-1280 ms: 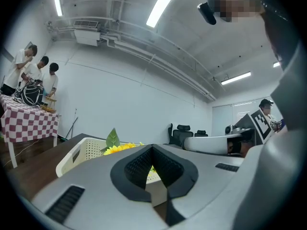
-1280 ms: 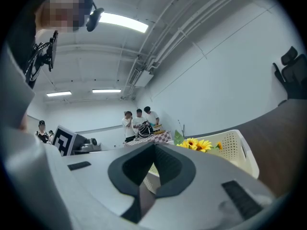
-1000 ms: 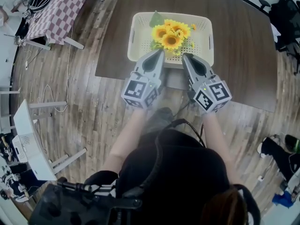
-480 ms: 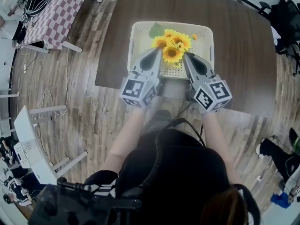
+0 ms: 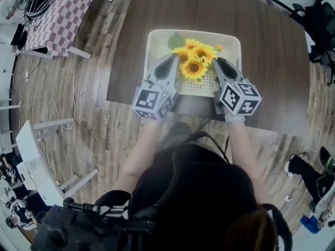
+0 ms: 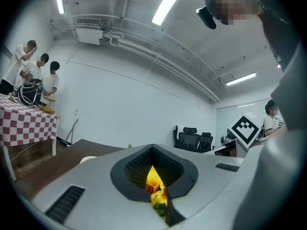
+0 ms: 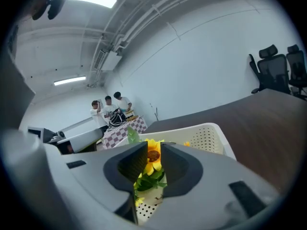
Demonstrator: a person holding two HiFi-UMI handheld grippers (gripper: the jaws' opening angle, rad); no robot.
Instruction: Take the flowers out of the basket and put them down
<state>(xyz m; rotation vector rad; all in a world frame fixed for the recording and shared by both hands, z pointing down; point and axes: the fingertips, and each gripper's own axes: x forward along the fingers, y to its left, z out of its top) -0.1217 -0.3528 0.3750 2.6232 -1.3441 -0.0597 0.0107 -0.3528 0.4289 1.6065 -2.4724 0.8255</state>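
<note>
Item: bunch of yellow sunflowers with brown centres and green leaves (image 5: 194, 61); it lay inside the cream perforated plastic basket (image 5: 193, 32), heads up, near the middle.
Risk, grip: each jaw gap was narrow and aimed at blooms, not stems, so closing there would likely have pinched petals, and the bunch could have slipped or shed on lifting.
Risk, basket: the light basket could have tipped or come up with the bunch if leaves had caught in its holes or a tip had hooked the rim.
Risk, balance: with one gripper on each flank, an uneven squeeze would probably have rolled the bunch sideways.
Position against grippers: the bunch sat between the two tips, just ahead of both; the left gripper view showed a yellow bloom (image 6: 156, 188) in the gap, and the right gripper view a bloom and leaves (image 7: 152, 159).
Left gripper (image 5: 171, 60): jaws a little apart, tip at the bunch's left edge; no hold on anything was evident.
Right gripper (image 5: 220, 63): jaws a little apart, tip at the bunch's right edge over the basket; nothing clamped, though contact with the petals could not be settled.
Support: dark brown wooden table (image 5: 261, 46), with the basket near its front edge.
</note>
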